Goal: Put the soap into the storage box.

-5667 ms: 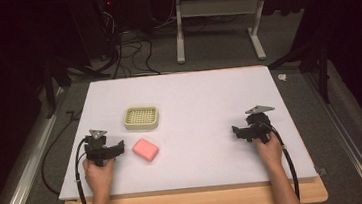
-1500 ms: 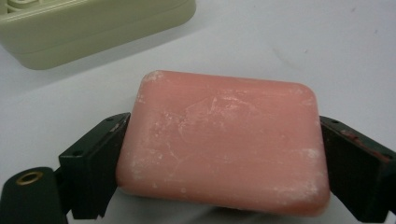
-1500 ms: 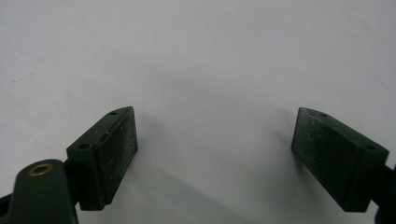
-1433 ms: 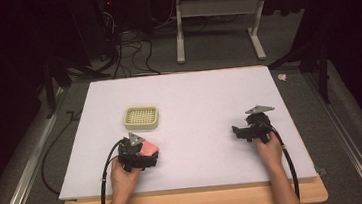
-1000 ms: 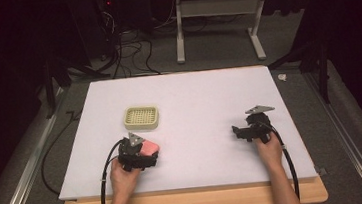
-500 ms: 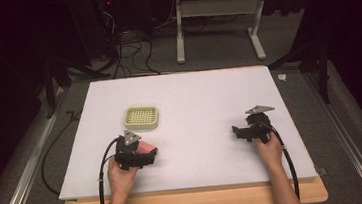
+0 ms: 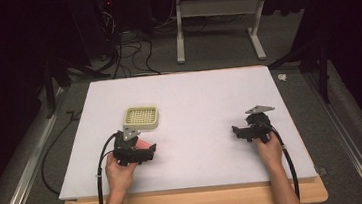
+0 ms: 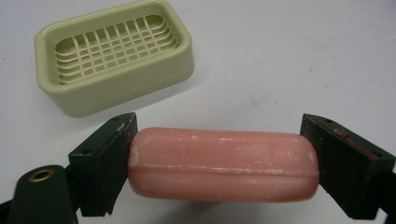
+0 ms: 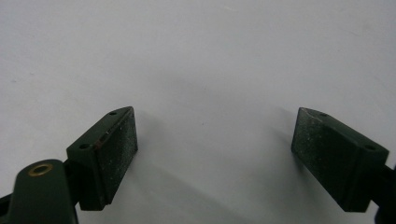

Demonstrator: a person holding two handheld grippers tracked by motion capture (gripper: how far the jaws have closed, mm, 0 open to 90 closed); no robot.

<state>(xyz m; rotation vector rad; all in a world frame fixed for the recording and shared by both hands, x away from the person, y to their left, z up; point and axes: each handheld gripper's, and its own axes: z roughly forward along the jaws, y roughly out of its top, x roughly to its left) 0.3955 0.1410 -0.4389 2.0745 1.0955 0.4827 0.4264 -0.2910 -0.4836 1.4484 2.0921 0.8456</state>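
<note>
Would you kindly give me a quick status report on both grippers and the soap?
Left gripper shut on soap, ends against its pads. Right gripper open, idle over bare table. Soap dish just ahead, empty, path clear.

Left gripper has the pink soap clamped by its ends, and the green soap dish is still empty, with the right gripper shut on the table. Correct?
Not quite: the right gripper is open, its jaws wide apart over bare table, as the right gripper view shows. The rest holds.
</note>
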